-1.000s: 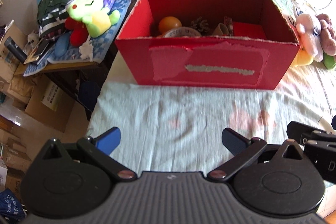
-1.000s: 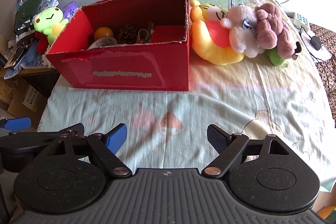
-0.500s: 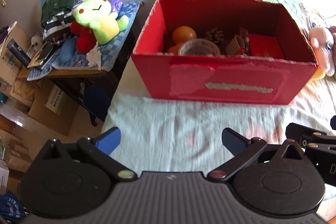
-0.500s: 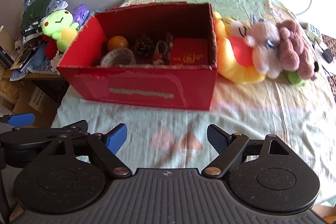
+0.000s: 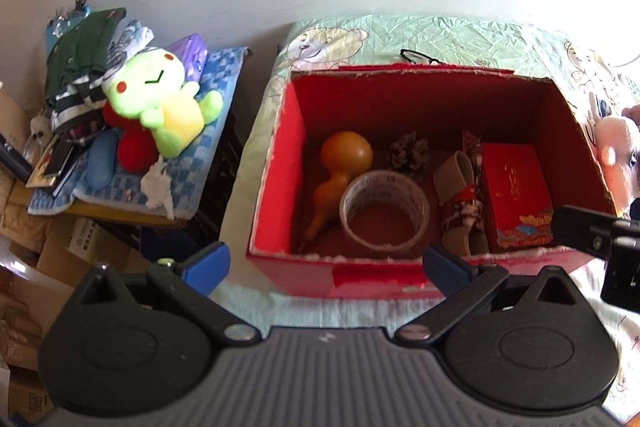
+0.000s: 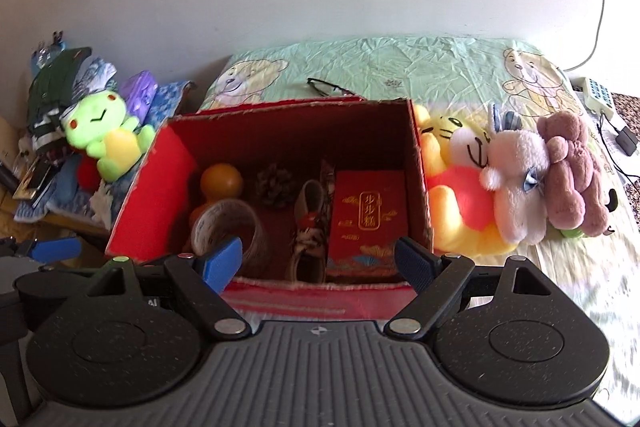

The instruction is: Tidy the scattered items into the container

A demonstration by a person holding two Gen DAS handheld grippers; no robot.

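Observation:
A red cardboard box (image 5: 368, 277) (image 6: 152, 203) stands on the bed. Inside lie an orange gourd (image 5: 344, 155) (image 6: 221, 179), a tape roll (image 5: 384, 211) (image 6: 226, 227), a pine cone (image 5: 409, 155) (image 6: 275, 185), a small shoe (image 5: 456, 187) (image 6: 310, 227) and a red packet box (image 5: 516, 193) (image 6: 368, 223). My left gripper (image 5: 326, 261) is open and empty, above the box's near wall. My right gripper (image 6: 318, 261) is open and empty, also above the near wall. Black glasses (image 5: 418, 57) (image 6: 328, 87) lie on the sheet behind the box.
Several plush toys (image 6: 516, 183) lie right of the box. A green plush (image 5: 160, 99) (image 6: 104, 135) lies on a cluttered side table (image 5: 120, 213) to the left, with cardboard boxes (image 5: 24, 251) below. A remote (image 6: 597, 95) and cable lie far right.
Both grippers have risen and moved forward toward the box, so both views now look down into it. Both stay open and empty.

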